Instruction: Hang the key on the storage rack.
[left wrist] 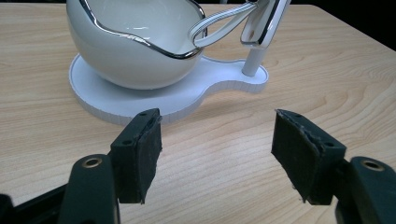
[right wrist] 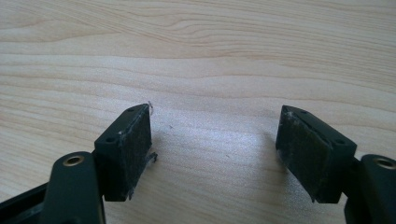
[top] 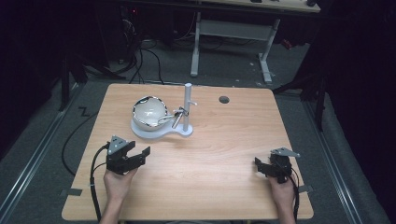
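Bench (top: 219, 154) wood, mostly bare. White cup (top: 149, 113) w/ silver rim sits on white stand base (top: 161, 132) at ~11 o'clock from bench centre; handle (top: 169, 117) points toward the upright post (top: 187, 106) and looks hooked at or touching a peg – can't confirm.

L gripper (top: 142, 154) at ~8 o'clock, jaws spread, holding nothing, aimed at the cup and near the base edge. In left gripper view the cup (left wrist: 135, 46) is just beyond the pads (left wrist: 149, 149).

R gripper (top: 258, 164) at ~4 o'clock, jaws spread, empty, well apart from the stand – bare bench under it.

Risks (judgement): glossy curved wall – pads may slip; base looks light, a nudge could slide it; pulling the cup w/ handle caught could tip the post.
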Demonstrator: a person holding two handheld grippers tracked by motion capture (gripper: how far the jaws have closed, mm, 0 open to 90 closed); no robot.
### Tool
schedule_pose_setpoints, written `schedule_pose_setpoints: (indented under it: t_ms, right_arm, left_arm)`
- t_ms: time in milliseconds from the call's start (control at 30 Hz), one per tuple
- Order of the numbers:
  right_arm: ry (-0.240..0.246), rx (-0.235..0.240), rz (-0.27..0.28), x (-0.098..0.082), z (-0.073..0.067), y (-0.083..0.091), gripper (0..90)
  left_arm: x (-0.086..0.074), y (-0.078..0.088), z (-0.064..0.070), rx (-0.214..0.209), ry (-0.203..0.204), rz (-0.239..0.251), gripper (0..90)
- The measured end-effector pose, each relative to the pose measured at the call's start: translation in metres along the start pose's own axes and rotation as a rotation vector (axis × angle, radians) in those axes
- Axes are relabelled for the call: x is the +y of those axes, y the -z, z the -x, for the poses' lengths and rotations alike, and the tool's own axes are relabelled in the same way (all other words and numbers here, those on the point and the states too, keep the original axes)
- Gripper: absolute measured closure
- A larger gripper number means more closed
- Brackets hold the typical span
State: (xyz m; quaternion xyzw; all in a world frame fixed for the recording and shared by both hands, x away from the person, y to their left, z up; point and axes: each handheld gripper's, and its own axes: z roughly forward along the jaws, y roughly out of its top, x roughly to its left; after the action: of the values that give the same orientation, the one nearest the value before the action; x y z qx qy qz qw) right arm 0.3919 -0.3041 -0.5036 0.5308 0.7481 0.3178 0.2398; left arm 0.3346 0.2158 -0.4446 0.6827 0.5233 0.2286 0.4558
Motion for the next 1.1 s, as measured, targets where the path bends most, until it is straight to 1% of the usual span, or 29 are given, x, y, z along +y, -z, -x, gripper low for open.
schedule_pose_setpoints:
  t_ms: [133, 300, 433, 967, 1100]
  right_arm:
    - [0.000, 0.000, 0.000, 0.000, 0.000, 0.000, 27.0]
    - [0.000, -0.001, 0.001, 0.000, 0.000, 0.000, 26.9]
    - [0.000, 0.000, 0.000, 0.000, 0.000, 0.000, 27.0]
    - [0.000, 0.000, 0.000, 0.000, 0.000, 0.000, 27.0]
    - [0.000, 0.000, 0.000, 0.000, 0.000, 0.000, 27.0]
  left_arm:
    - [-0.003, 0.000, -0.001, -0.001, 0.012, 0.000, 33.2]
    - [-0.006, 0.000, -0.003, 0.002, 0.017, -0.006, 33.0]
    - [-0.008, 0.000, -0.004, 0.008, 0.022, -0.004, 32.9]
    - [-0.016, -0.003, -0.010, 0.027, 0.035, -0.019, 32.9]
    - [-0.019, -0.005, -0.011, 0.037, 0.038, -0.023, 32.9]
